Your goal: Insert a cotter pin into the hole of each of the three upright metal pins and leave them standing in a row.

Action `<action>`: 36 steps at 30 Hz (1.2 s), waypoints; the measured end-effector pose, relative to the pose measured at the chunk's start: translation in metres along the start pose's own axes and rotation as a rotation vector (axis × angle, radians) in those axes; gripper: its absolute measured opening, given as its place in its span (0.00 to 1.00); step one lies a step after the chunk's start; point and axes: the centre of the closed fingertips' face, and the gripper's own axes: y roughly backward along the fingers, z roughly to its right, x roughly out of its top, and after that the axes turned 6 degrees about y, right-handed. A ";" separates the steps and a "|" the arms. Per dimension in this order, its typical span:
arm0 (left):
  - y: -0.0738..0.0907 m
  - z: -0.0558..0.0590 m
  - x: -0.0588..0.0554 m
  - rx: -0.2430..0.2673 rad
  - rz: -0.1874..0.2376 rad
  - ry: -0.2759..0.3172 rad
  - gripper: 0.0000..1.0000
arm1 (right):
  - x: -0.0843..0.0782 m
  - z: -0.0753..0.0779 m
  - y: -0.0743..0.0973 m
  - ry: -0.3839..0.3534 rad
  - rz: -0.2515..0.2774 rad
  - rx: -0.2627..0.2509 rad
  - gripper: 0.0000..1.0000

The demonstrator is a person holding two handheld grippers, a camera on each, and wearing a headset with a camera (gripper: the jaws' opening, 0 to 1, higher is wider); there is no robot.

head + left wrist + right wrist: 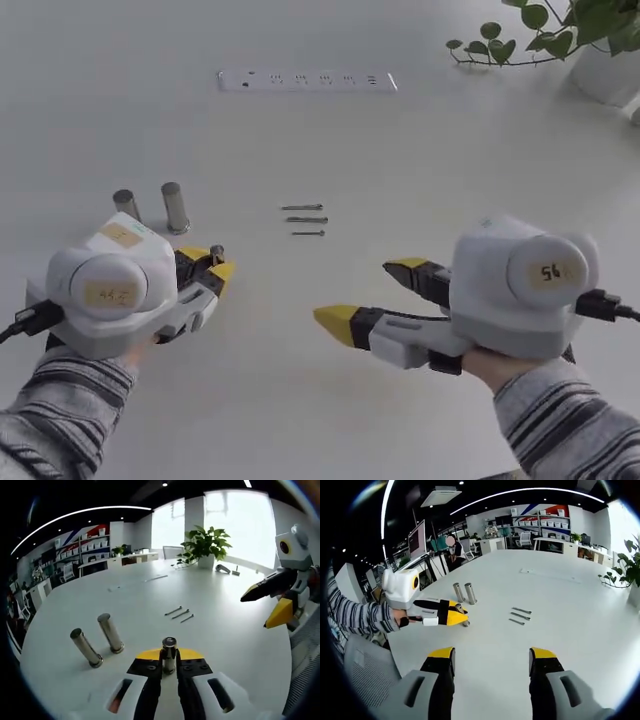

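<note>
- Steel-grey and upright, one metal pin [169, 652] is clamped between the jaws of the left gripper [213, 265], left of the three cotter pins [305, 219] and nearer the person than they are.
- The other two metal pins [174, 207] stand free on the white table [450, 150], side by side, farther left of the cotter pins.
- The right gripper [368, 293] hovers right of the cotter pins, jaws wide apart and empty.
- The step in hand looks like the first insertion: a pin is held ready and all three cotter pins lie untouched.
- The next move calls for a fine pinch on one thin cotter pin lying flat, then lining it up with the hole.
- The left gripper view shows the held pin's top clearly between the jaws, while the head view mostly hides it. I cannot make out the hole in any view.
</note>
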 end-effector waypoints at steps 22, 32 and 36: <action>0.032 -0.005 -0.004 0.000 -0.036 -0.008 0.42 | 0.029 0.035 -0.037 0.267 -0.143 0.099 0.38; 0.054 -0.004 -0.004 0.033 -0.030 0.009 0.55 | 0.031 0.042 -0.066 0.361 -0.246 0.191 0.22; 0.061 -0.008 -0.004 0.054 -0.025 0.039 0.58 | 0.024 0.049 -0.080 0.412 -0.303 0.218 0.19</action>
